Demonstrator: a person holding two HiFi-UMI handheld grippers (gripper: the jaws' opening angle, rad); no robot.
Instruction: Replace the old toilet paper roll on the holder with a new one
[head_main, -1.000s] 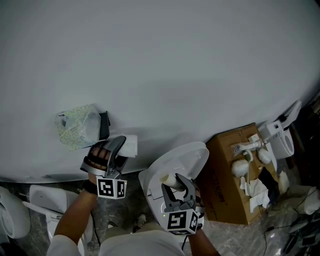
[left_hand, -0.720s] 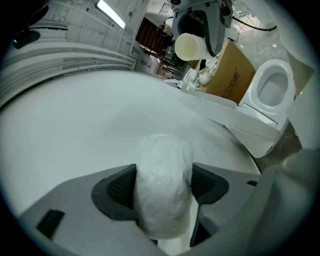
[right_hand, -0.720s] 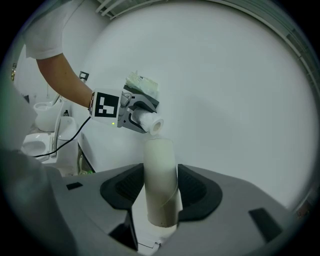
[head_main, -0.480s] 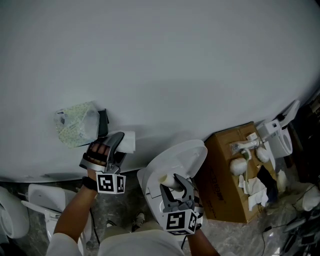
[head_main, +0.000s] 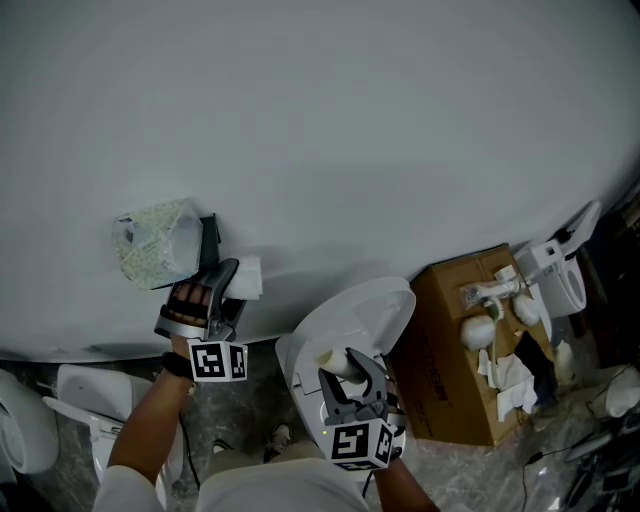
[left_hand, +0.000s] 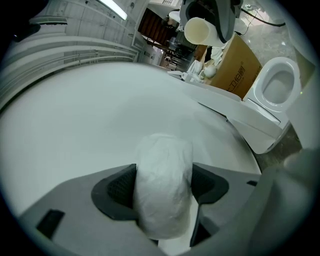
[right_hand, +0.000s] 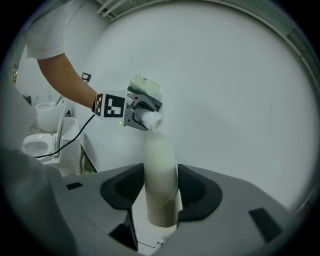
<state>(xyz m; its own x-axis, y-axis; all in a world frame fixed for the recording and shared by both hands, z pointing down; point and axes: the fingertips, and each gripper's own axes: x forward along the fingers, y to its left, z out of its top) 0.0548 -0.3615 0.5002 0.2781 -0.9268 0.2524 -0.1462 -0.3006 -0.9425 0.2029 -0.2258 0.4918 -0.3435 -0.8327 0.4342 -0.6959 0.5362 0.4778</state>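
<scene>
Left tongs (head_main: 222, 290) are clenching the new roll (left_hand: 162, 175) across its middle, both pads pressing into its sides. Right tongs (head_main: 358, 378) are gripping the bare tube (right_hand: 161, 180) of the old one, pads on either side of it, and holding it low over the toilet (head_main: 385, 300), well apart from the work.

Judging by that, the old core is already off and the fitting of the fresh roll is under way. The person is holding the roll up against the wall (head_main: 330, 130), just beside the dark holder (head_main: 209, 245) and a little below it. A speckled cover (head_main: 155, 248) is standing up over the holder. Whether the roll is touching the holder I cannot tell from where I am looking.

Next, as I am reading it, the roll's hole is needing to line up with the holder's arm, so the left tongs are going to want a small, careful slide along the wall, not a push. The cover may be getting in the way. The tube is wanting a place to go, too.

The roll is looking white, plump and soft, its surface crinkled as if thinly wrapped, and it is bulging slightly past the pads. Its open end is showing from the right gripper view. A hard squeeze is likely to be denting it, so a light hold is serving best.
</scene>
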